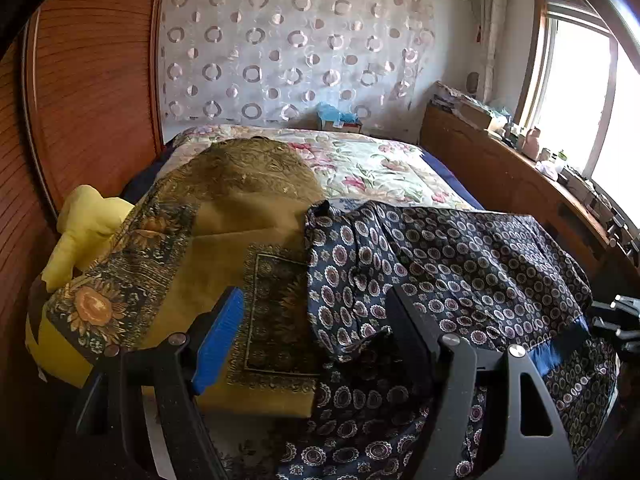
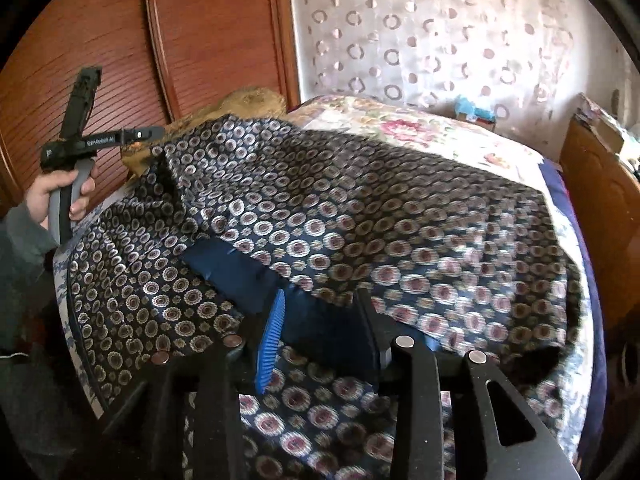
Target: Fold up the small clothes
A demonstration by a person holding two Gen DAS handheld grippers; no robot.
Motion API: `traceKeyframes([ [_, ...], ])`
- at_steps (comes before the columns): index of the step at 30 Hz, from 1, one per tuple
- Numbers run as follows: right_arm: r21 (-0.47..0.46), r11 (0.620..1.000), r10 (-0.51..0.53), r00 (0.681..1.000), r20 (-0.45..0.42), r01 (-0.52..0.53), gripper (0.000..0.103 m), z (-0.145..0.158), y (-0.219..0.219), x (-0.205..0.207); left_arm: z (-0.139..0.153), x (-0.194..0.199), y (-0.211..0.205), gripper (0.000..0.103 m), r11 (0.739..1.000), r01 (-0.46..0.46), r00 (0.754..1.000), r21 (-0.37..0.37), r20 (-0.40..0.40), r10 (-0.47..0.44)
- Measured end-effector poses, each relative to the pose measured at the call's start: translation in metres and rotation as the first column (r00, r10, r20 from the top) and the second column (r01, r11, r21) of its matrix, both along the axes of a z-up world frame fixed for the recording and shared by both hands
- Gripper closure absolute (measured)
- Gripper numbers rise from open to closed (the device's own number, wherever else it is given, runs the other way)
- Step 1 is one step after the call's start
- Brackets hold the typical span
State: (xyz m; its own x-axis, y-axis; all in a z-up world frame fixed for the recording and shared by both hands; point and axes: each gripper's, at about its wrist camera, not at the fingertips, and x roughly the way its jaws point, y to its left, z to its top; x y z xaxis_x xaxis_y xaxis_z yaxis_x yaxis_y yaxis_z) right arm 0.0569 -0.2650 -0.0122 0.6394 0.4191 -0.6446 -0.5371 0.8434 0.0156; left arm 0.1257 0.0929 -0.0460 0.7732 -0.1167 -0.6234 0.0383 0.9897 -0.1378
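The left gripper (image 1: 316, 332) stands released, its jaws wide apart with a blue ribbed pad (image 1: 218, 344) on the left finger and nothing between them; under the gap run the border of an olive-gold sunflower cloth (image 1: 224, 240) and the left edge of the navy medallion-print garment (image 1: 460, 272). That garment, thin and silky, lies rumpled over the bed ahead and to the right of this claw, its folds reaching under the right finger. To the claw's left a yellow bundle (image 1: 86, 224) sits at the bed's edge against the ribbed wooden wardrobe (image 1: 88, 80), so room there is tight; far ahead the floral quilt (image 1: 368, 164) lies flat and bare up to the ring-patterned curtain (image 1: 288, 44). The right gripper (image 2: 320, 328) is also spread, yet a plain dark-blue band (image 2: 236, 272) of the same garment (image 2: 360, 208) rises between its fingers; whether the pads touch it cannot be told. The cloth billows up ahead of this claw, its printed side blurred. Far to its left the person's left hand (image 2: 60, 200) holds the other tool's handle in front of the wardrobe (image 2: 120, 40). To the right the bed ends at a wooden headboard (image 2: 600, 208).
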Motion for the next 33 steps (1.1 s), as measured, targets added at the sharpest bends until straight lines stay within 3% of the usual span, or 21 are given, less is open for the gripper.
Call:
traceKeyframes([
  [2,0.009,1.000,-0.030,0.999,0.017,0.030,0.064,0.008,-0.016,-0.005,-0.002,-0.002,-0.002,0.030,1.000,0.015,1.000,0.001,0.002,-0.015],
  [6,0.012,0.990,-0.142,0.989,0.048,0.142,0.064,0.018,-0.053,-0.007,-0.006,-0.004,-0.007,0.057,0.999,0.050,0.999,-0.007,-0.010,-0.051],
  [9,-0.001,0.972,-0.235,0.970,0.058,0.235,0.064,0.020,-0.081,0.000,-0.011,-0.004,-0.011,0.070,0.998,0.066,0.998,0.002,-0.026,-0.065],
  [14,-0.016,0.932,-0.362,0.932,0.016,0.363,0.064,0.012,-0.119,0.019,-0.015,-0.005,-0.016,0.072,0.997,0.066,0.997,0.036,-0.038,-0.065],
  [17,0.004,0.924,-0.382,0.923,-0.035,0.383,0.064,0.007,-0.129,0.027,-0.015,-0.004,-0.018,0.073,0.997,0.065,0.997,0.049,-0.041,-0.063],
  [23,-0.015,0.939,-0.344,0.935,-0.081,0.344,0.064,0.004,-0.122,0.033,-0.015,-0.008,-0.023,0.094,0.994,0.078,0.997,0.077,-0.034,-0.075],
  [25,-0.050,0.942,-0.336,0.938,-0.082,0.333,0.064,0.003,-0.115,0.037,-0.015,-0.009,-0.024,0.095,0.994,0.073,0.997,0.085,-0.032,-0.071],
  [27,-0.073,0.943,-0.329,0.940,-0.085,0.324,0.069,0.003,-0.111,0.039,-0.015,-0.010,-0.024,0.100,0.994,0.073,0.997,0.087,-0.029,-0.070],
  [30,-0.079,0.947,-0.319,0.943,-0.091,0.313,0.093,0.004,-0.111,0.042,-0.009,-0.017,-0.024,0.101,0.995,0.073,0.997,0.072,-0.001,-0.073],
  [33,-0.049,0.951,-0.308,0.950,-0.057,0.305,0.099,0.013,-0.114,0.035,0.004,-0.032,-0.022,0.101,0.996,0.073,0.996,0.050,0.048,-0.076],
])
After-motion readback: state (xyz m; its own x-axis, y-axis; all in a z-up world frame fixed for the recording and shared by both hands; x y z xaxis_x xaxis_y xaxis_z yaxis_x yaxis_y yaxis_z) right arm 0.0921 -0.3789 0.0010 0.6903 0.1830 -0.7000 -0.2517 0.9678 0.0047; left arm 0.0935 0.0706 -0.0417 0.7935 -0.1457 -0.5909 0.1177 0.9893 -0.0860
